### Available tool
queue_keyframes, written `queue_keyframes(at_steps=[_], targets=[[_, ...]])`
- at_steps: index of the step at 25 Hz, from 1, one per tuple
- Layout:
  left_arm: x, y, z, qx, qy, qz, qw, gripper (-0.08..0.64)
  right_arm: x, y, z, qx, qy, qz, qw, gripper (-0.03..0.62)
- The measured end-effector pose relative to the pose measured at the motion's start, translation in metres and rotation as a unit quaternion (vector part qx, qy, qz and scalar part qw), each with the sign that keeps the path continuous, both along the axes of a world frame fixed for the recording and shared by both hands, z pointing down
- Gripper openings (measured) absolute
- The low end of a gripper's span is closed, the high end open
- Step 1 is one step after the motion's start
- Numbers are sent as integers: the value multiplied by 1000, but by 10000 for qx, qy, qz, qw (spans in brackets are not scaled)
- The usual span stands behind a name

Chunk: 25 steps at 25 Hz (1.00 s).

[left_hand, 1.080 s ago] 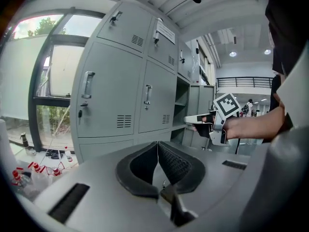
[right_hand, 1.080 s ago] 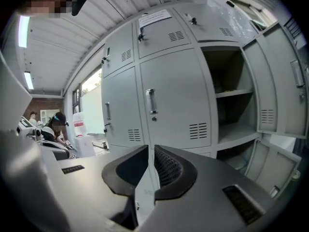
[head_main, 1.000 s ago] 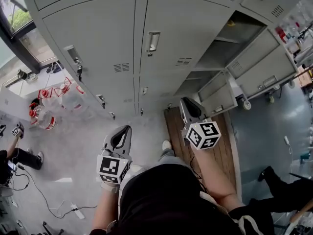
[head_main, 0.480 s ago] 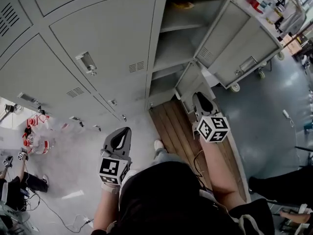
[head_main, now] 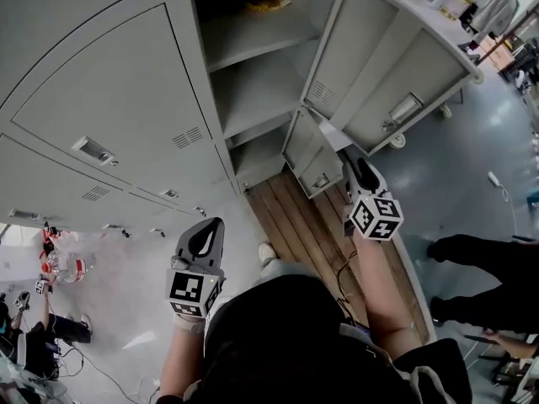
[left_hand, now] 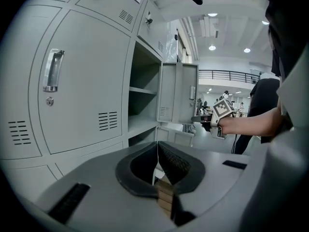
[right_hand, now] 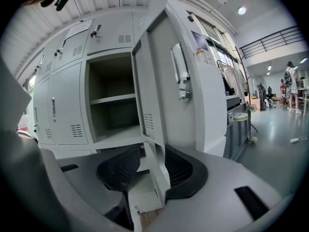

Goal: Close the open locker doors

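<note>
Grey steel lockers [head_main: 126,116] fill the wall above a pale concrete floor [head_main: 135,310], with a strip of wooden boards [head_main: 295,225] at their foot.

The right gripper [right_hand: 149,170] has its jaws spread, straddling the free edge of the lower open locker door [right_hand: 153,175]. The panel lies close against one pad, with a clear gap to the other. Above it, the upper open locker door [head_main: 349,49] stands swung wide, baring two empty shelves [head_main: 253,91]. Just beyond that door is a wheeled grey cabinet [head_main: 421,82] with bottles on top.

The left gripper [left_hand: 158,163] has its jaws pressed together on nothing. It is held low before the shut doors, well apart from the right gripper [left_hand: 219,117].

A bystander's dark legs [head_main: 480,259] stand on the floor to the right. Red objects [head_main: 63,263] and cables lie far left.
</note>
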State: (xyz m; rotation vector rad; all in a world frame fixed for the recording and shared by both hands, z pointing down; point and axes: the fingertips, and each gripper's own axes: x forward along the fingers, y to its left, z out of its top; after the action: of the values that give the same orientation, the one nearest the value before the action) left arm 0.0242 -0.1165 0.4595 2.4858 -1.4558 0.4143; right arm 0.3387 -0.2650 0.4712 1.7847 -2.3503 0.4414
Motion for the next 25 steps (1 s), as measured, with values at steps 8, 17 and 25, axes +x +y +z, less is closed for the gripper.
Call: queue_keyframes(at_steps=[8,17,25], targets=[[30,-27,9,-100,-63,23,9999,21,49,-27,17,-140,33,369,9992,233],[44,-36,13,-157,-100,19,9998,21,67,-45,23,-167,149,390,9990,249],[39,-36,14,-156,-141,-74,9998,21,74,-50,25,-216,375,496,9978,249]])
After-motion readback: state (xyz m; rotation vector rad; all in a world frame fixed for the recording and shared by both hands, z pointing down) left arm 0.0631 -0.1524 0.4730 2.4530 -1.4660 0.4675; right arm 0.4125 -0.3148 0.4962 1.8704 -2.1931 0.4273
